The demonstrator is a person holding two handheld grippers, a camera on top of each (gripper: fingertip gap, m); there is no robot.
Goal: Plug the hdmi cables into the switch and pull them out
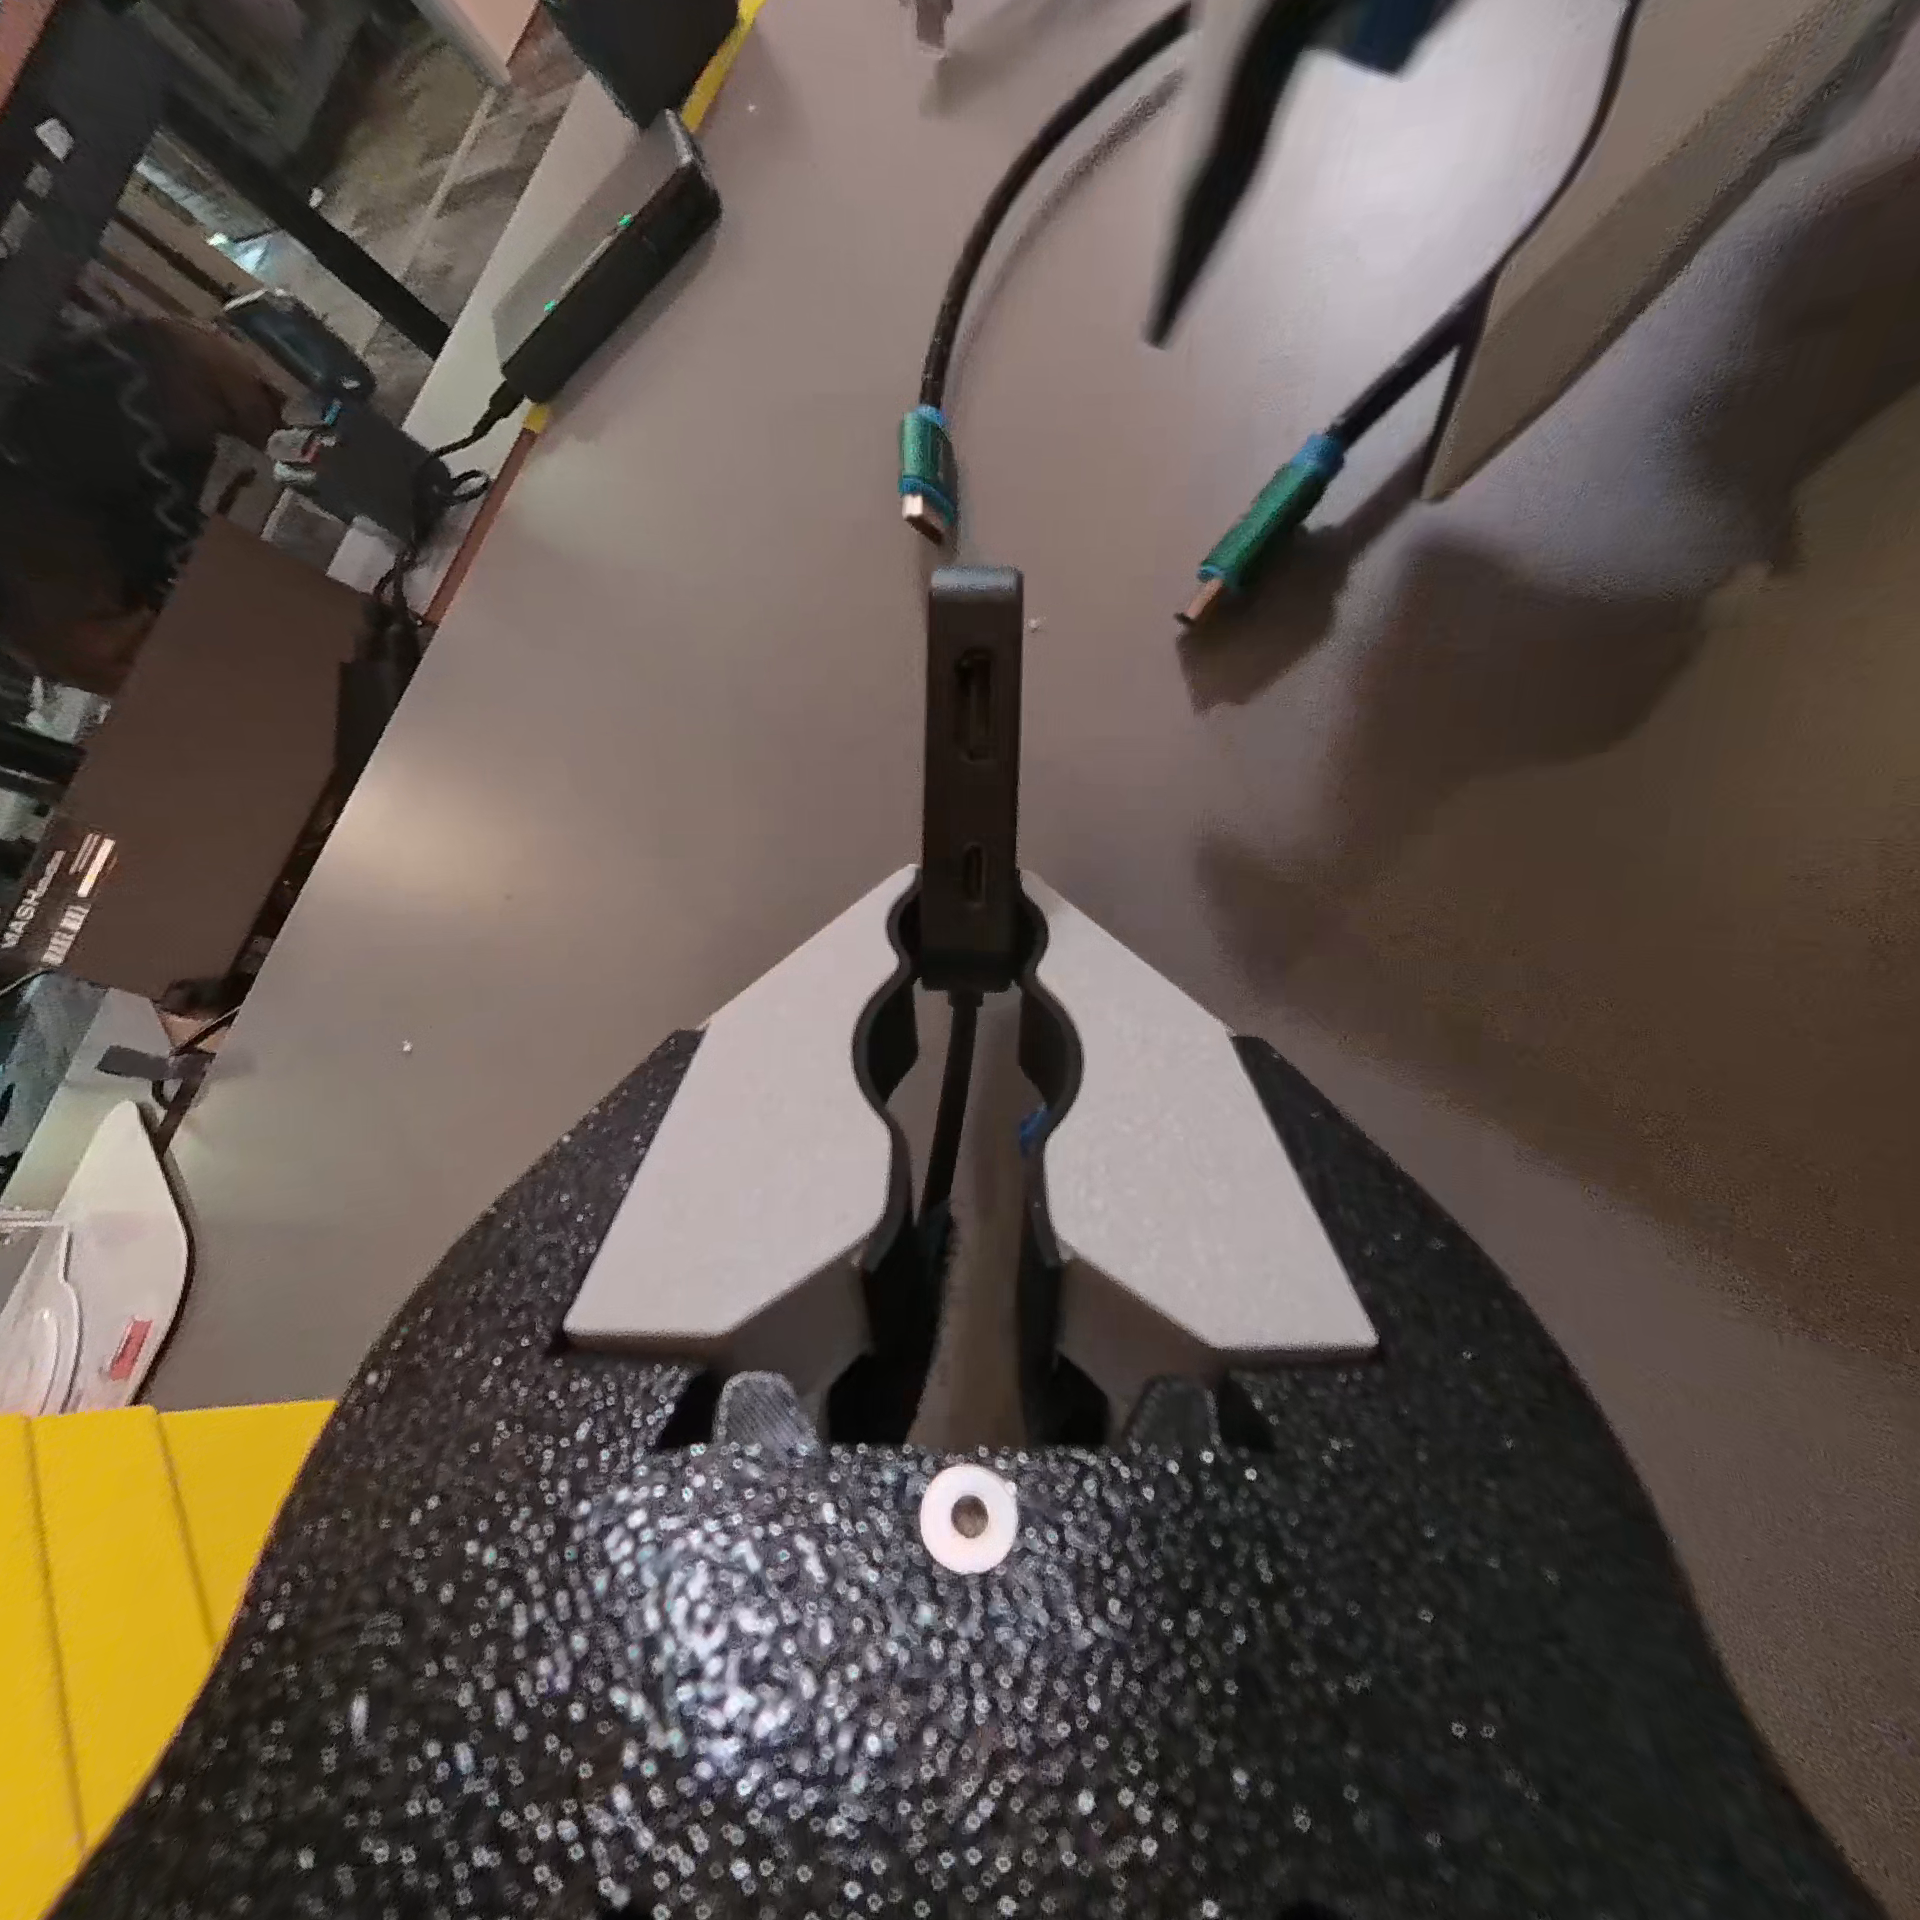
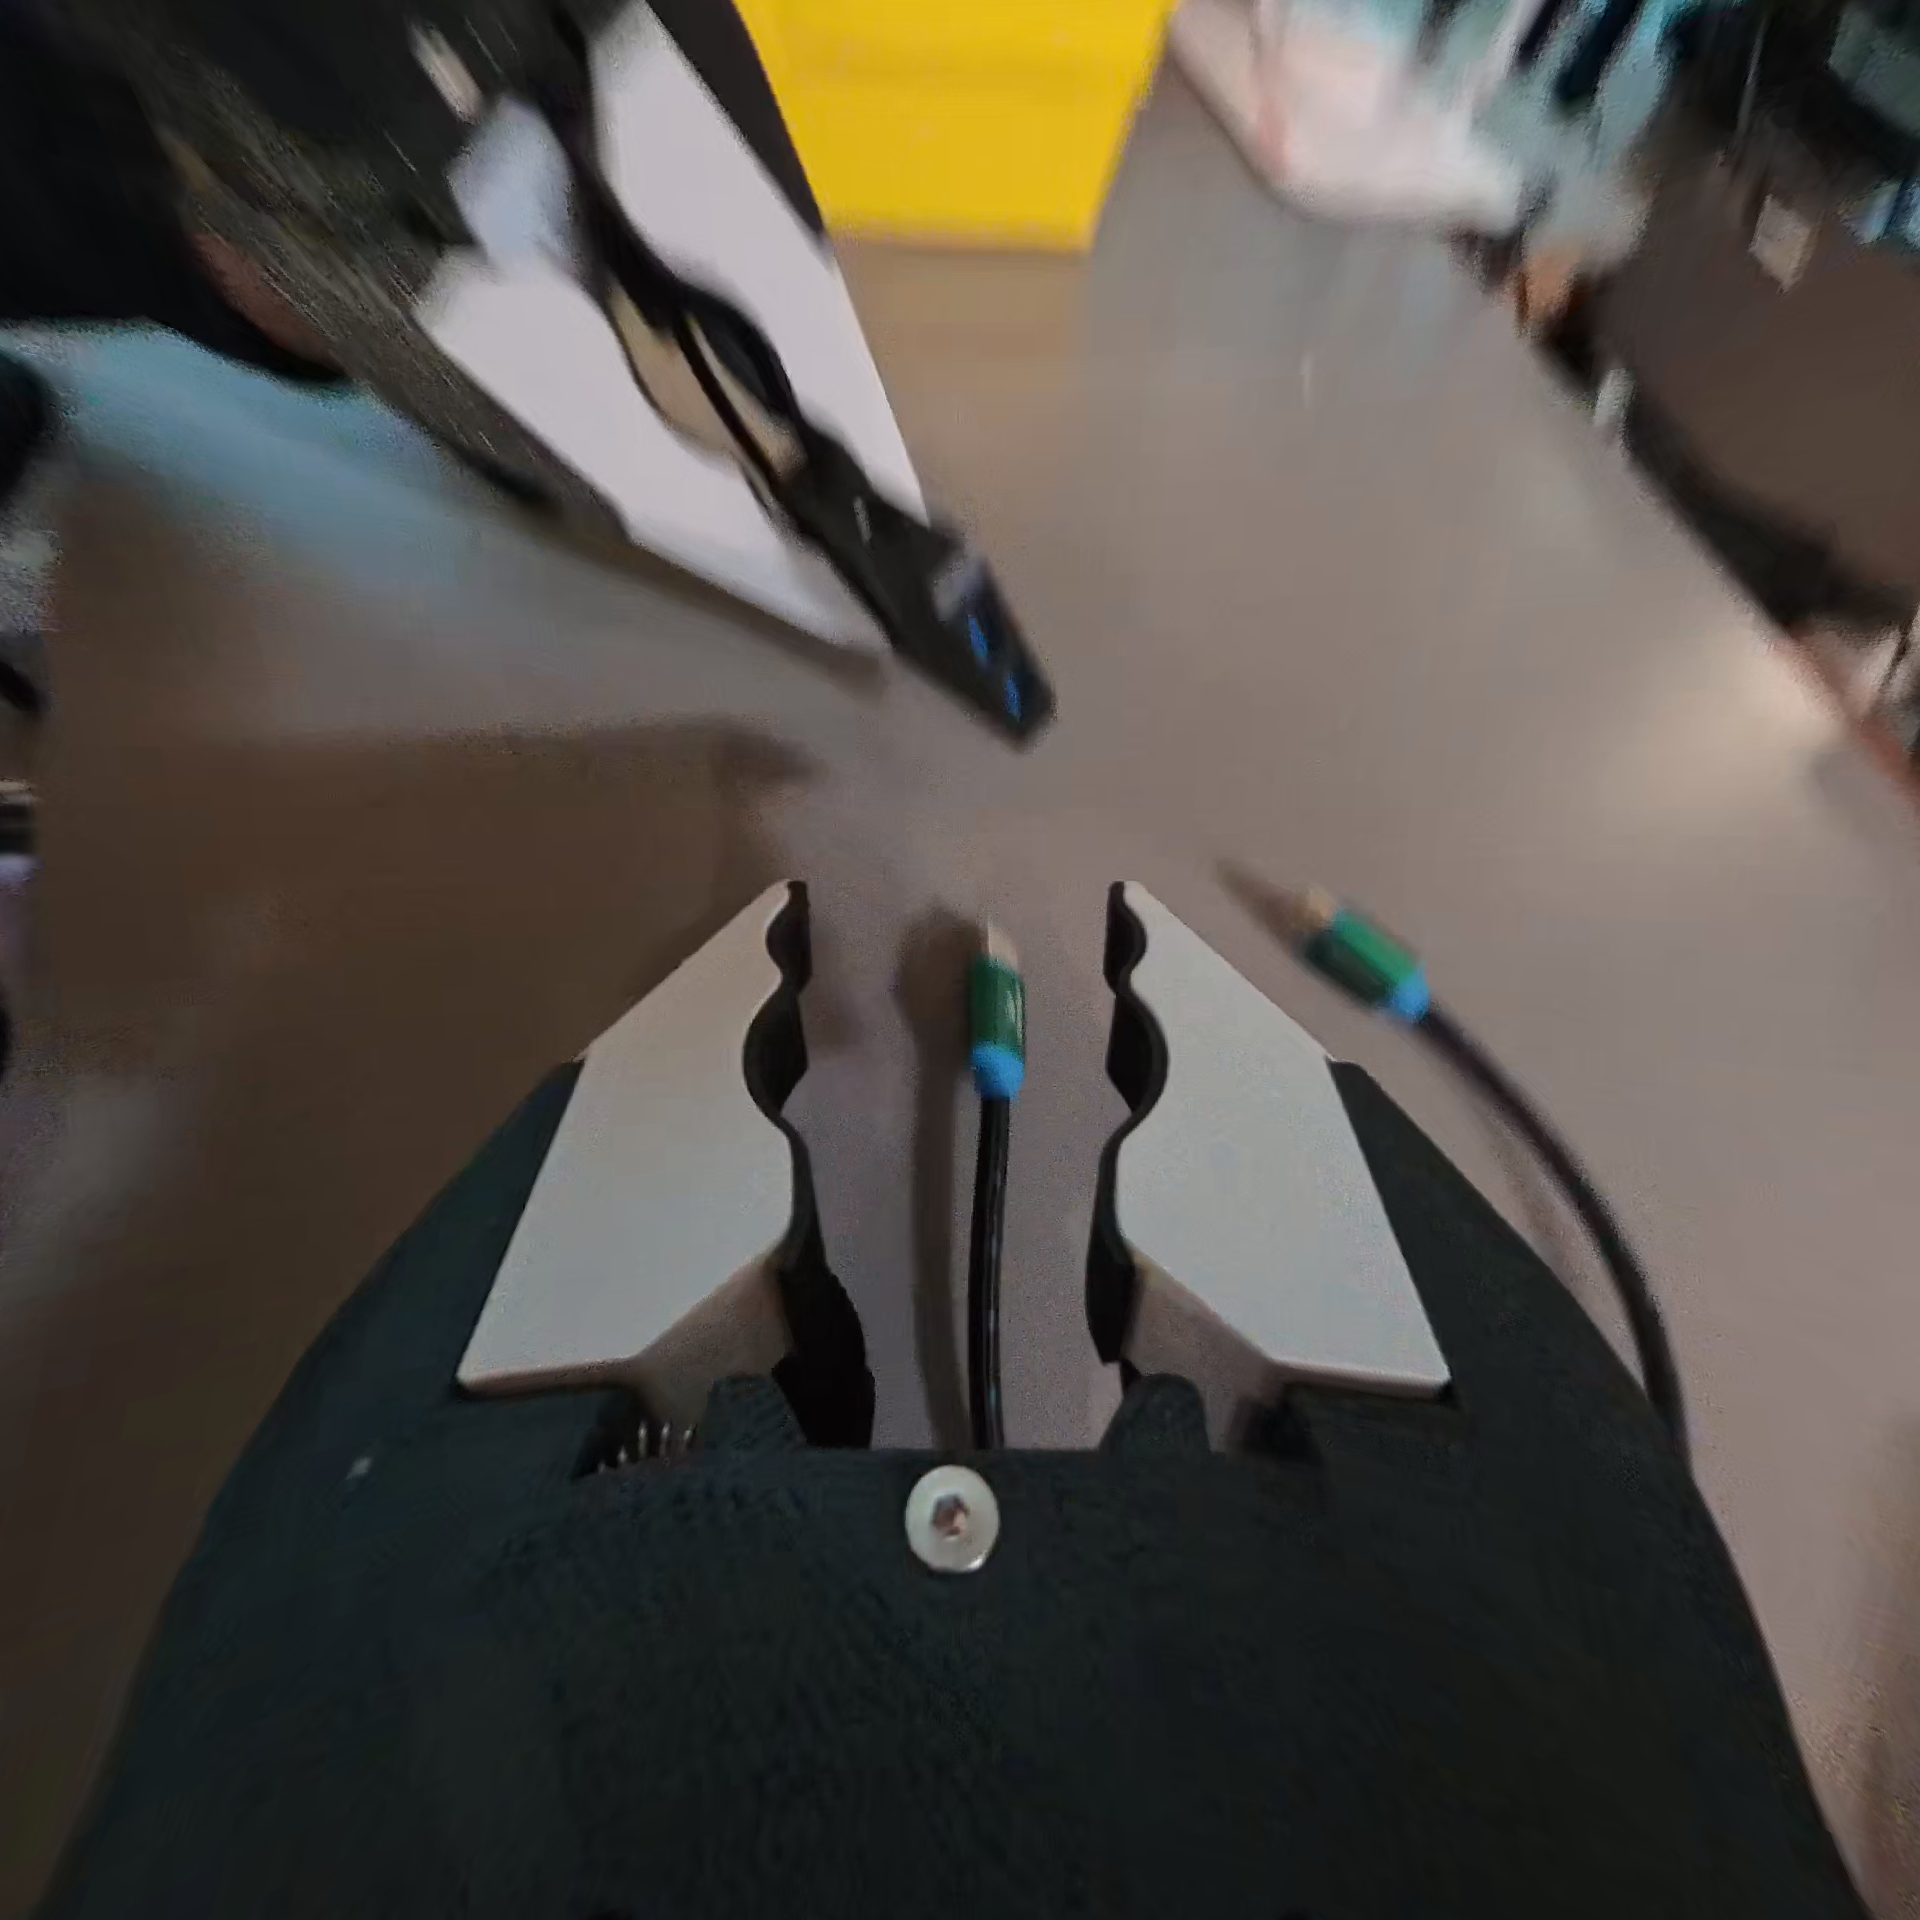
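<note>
My left gripper (image 1: 970, 914) is shut on the black switch (image 1: 972, 748) and holds it on edge above the grey table, its ports facing me. Two HDMI cables with green and blue plugs lie beyond it: one (image 1: 925, 468) just past the switch, one (image 1: 1262, 530) to the right. In the right wrist view my right gripper (image 2: 956, 914) is open, and one green plug (image 2: 995, 1003) lies on the table between its fingers. The second plug (image 2: 1366, 966) lies to the right. The left gripper with the switch (image 2: 987, 644) shows blurred at upper left.
A dark box with green lights (image 1: 613, 281) sits at the table's far left edge. A yellow box (image 1: 114, 1621) stands at lower left and also shows in the right wrist view (image 2: 956, 114). Shelves and clutter lie beyond the table edges. The gap from one gripper's tips to the other's is roughly 9 centimetres.
</note>
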